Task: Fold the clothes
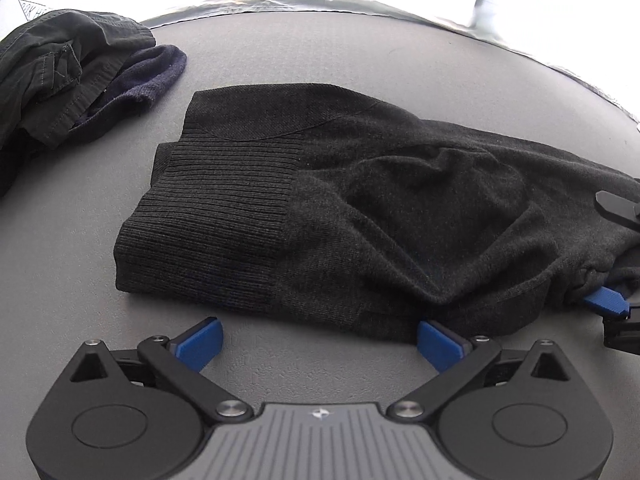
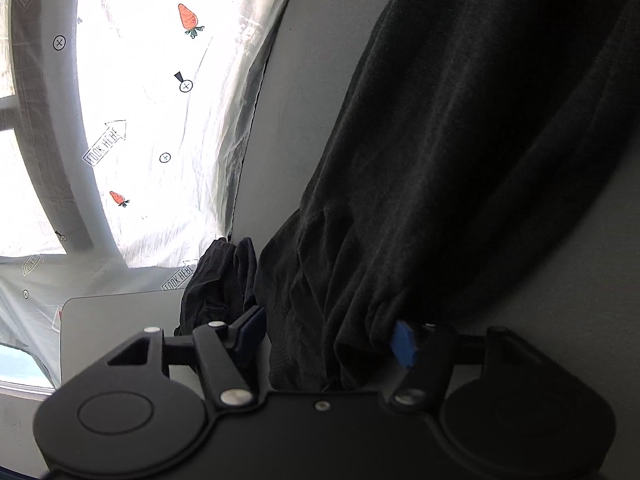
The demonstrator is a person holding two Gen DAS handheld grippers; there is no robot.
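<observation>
A dark grey knit sweater lies folded on the grey table, its ribbed hem toward the left. My left gripper is open and empty just in front of the sweater's near edge, its blue pads apart. My right gripper shows at the right edge of the left wrist view. In the right wrist view my right gripper is open, with a bunched part of the sweater lying between its blue fingers.
A pile of other clothes, a dark green garment over a navy one, lies at the table's far left. The pile also shows in the right wrist view. A white printed sheet lies beyond the table edge.
</observation>
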